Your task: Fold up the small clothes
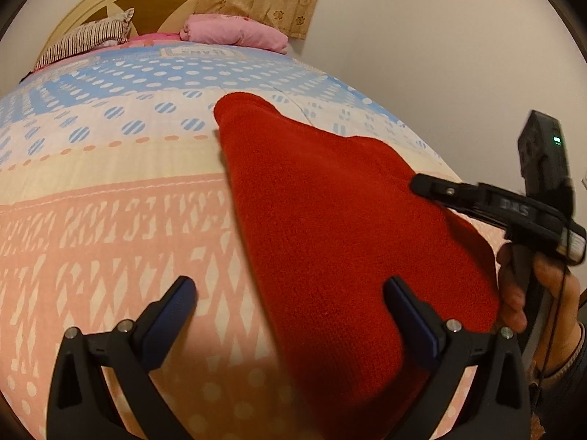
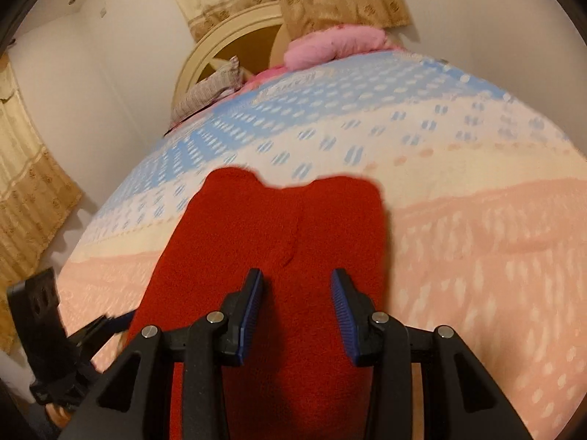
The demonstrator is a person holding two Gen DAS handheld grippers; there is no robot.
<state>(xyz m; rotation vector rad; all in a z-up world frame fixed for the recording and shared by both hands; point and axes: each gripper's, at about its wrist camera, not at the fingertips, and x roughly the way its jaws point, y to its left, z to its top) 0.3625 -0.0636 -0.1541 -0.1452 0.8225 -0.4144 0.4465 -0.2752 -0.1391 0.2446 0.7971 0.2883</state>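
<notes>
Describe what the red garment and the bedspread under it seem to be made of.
Red garment: probably fleece or a soft knit, going by its matte, fuzzy nap. Bedspread: likely printed woven cotton or a blend, smooth and matte with stitched seam lines.

We see left gripper (image 1: 290, 315) jaws spread wide; right gripper (image 2: 297, 308) at three o'clock, jaws partly apart, hand-held.

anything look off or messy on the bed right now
Nothing stands out. The red garment lies flat on the bedspread, its two legs side by side; the pillow and pink bedding sit tidily at the headboard.
</notes>
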